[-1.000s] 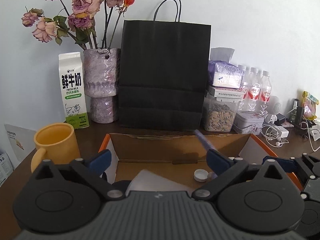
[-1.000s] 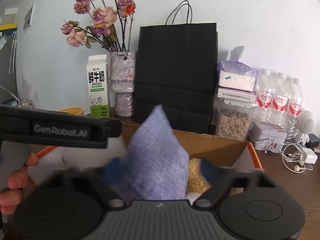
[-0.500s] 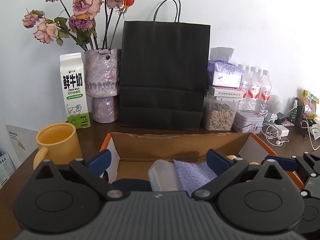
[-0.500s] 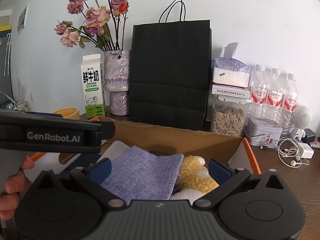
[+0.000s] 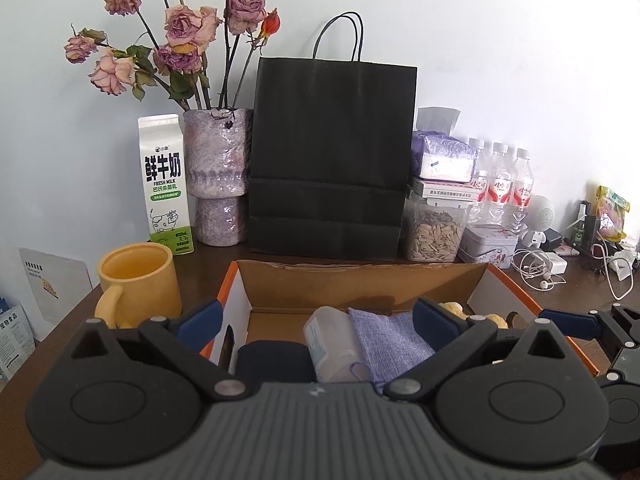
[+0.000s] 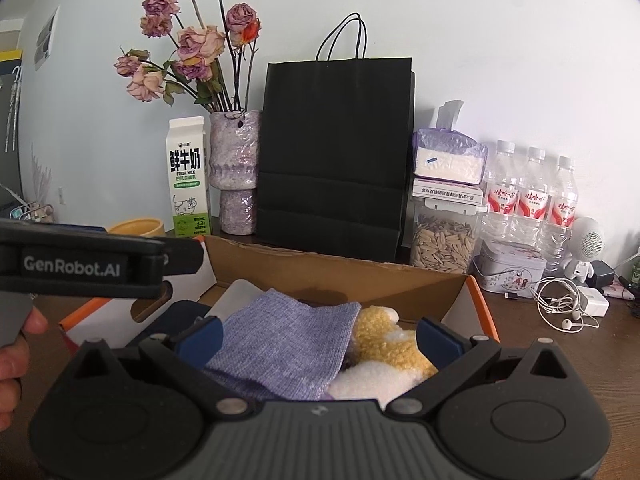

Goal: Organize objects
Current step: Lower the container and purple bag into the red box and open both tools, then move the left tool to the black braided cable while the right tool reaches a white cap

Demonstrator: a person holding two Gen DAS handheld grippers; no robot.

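The purple cloth [image 6: 288,340] lies flat inside the cardboard box [image 6: 340,276], directly ahead between the spread, empty fingers of the right gripper [image 6: 318,336], nearer it than the equally spread left gripper [image 5: 316,320], beside the box's plush toy [image 6: 384,344].

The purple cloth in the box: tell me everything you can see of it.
The purple cloth is a flat piece of lavender, coarsely woven fabric, possibly a pouch. It lies tilted inside the cardboard box, overlapping a fluffy yellow-and-white plush item on its right. In the left wrist view, a translucent plastic bottle lies against its left edge and a thread loop shows at its near corner. Neither hand-held gripper holds it.
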